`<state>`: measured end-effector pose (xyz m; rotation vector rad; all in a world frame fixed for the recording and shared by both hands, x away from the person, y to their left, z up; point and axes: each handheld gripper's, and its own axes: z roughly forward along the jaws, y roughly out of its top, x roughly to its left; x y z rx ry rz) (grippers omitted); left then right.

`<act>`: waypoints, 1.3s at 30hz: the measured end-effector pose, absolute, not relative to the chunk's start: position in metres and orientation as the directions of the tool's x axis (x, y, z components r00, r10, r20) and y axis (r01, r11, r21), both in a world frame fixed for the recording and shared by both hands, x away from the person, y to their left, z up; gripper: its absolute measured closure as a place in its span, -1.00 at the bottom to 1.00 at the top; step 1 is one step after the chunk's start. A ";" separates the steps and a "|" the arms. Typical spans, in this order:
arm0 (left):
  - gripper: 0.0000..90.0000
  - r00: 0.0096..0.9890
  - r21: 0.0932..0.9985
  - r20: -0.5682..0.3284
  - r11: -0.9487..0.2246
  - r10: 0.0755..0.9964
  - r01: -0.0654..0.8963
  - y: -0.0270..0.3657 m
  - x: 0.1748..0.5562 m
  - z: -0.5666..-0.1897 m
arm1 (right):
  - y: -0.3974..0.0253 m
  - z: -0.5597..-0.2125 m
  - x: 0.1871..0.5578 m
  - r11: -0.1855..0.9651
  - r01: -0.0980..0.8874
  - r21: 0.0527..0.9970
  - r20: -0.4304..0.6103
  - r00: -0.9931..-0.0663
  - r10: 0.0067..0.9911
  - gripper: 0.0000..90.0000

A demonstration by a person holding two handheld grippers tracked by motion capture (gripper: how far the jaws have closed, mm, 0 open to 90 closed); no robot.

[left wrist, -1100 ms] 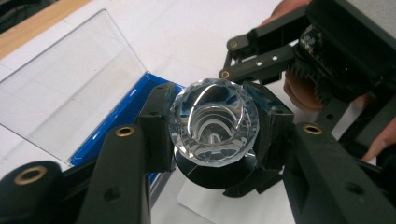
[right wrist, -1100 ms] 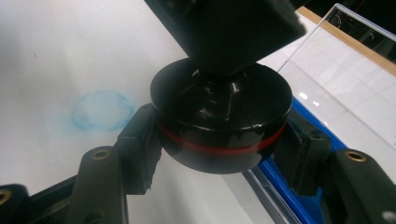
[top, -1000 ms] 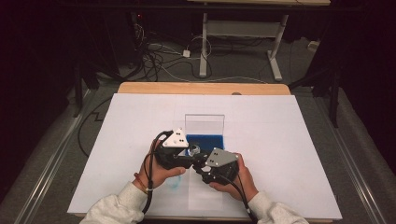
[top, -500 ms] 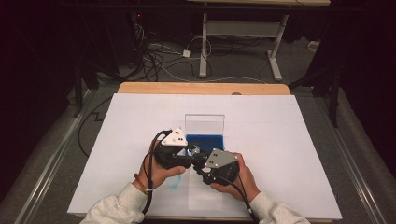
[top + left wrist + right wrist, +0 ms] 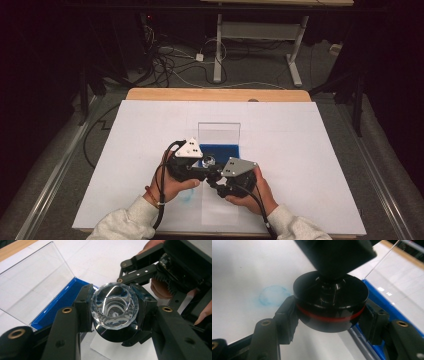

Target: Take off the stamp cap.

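Beside the open blue case (image 5: 60, 302) on the bench (image 5: 310, 150), your left claw (image 5: 113, 307) clamps the crystal (image 5: 114, 305); your right claw (image 5: 329, 312) clamps its black base (image 5: 330, 305).

Clear faceted cup (image 5: 114, 305), black base (image 5: 331, 305) (red-banded), blue case (image 5: 59, 305).

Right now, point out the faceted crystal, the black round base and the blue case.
faceted crystal (image 5: 115, 305), left gripper view, its top face.
black round base (image 5: 331, 315), right gripper view, its red-banded side.
blue case (image 5: 58, 304), left gripper view, its blue floor.
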<state>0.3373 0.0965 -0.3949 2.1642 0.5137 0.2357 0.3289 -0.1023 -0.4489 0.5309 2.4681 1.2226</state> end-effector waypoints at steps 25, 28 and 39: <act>0.21 0.910 0.792 -0.062 -0.535 0.409 0.295 0.098 0.342 -0.401 | -0.097 -0.448 0.319 0.688 0.098 0.719 -0.310 -0.840 0.444 -0.12; 0.21 0.910 0.796 -0.073 -0.526 0.408 0.300 0.099 0.342 -0.402 | -0.097 -0.447 0.320 0.700 0.082 0.709 -0.330 -0.840 0.432 -0.12; 0.21 0.911 0.796 -0.106 -0.516 0.398 0.317 0.099 0.347 -0.402 | -0.099 -0.445 0.320 0.731 0.041 0.682 -0.378 -0.836 0.399 -0.13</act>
